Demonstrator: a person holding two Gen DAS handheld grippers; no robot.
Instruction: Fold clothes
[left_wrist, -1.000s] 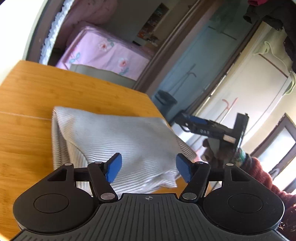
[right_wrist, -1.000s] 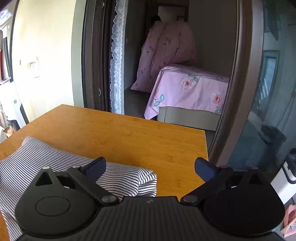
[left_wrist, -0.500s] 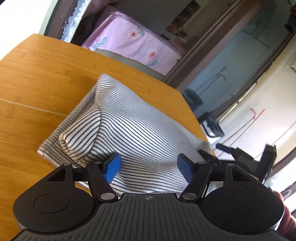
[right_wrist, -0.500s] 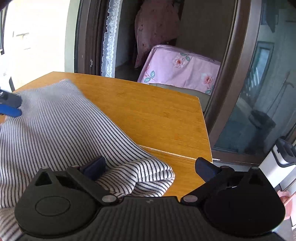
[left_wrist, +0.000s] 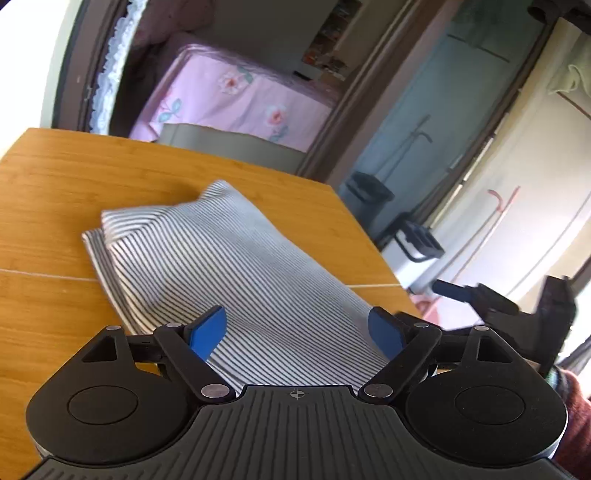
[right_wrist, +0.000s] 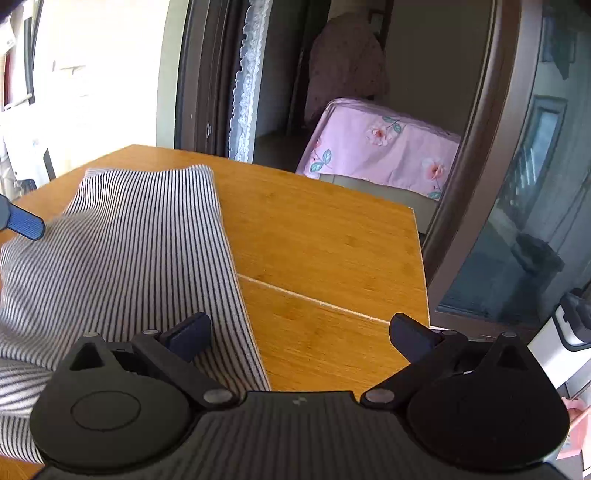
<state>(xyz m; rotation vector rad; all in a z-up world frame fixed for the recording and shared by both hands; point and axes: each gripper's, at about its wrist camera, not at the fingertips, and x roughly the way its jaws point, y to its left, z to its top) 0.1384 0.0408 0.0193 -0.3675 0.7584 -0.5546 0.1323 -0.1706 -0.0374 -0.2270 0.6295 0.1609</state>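
Striped garment (left_wrist: 236, 266): folded, lying on wooden table (left_wrist: 55, 199); near edge hidden under both tools. Left gripper (left_wrist: 297, 328): jaws apart, empty. Right gripper (right_wrist: 299, 330): jaws apart, empty; garment's left part cut off.

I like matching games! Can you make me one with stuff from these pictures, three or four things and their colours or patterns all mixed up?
Things:
1. folded garment
2. table
3. bed cover
4. left gripper finger pads

Looks:
A. pink with flowers
B. bright blue
C. thin dark and white stripes
D. orange-brown wood

Pairs: 1-C, 2-D, 3-A, 4-B
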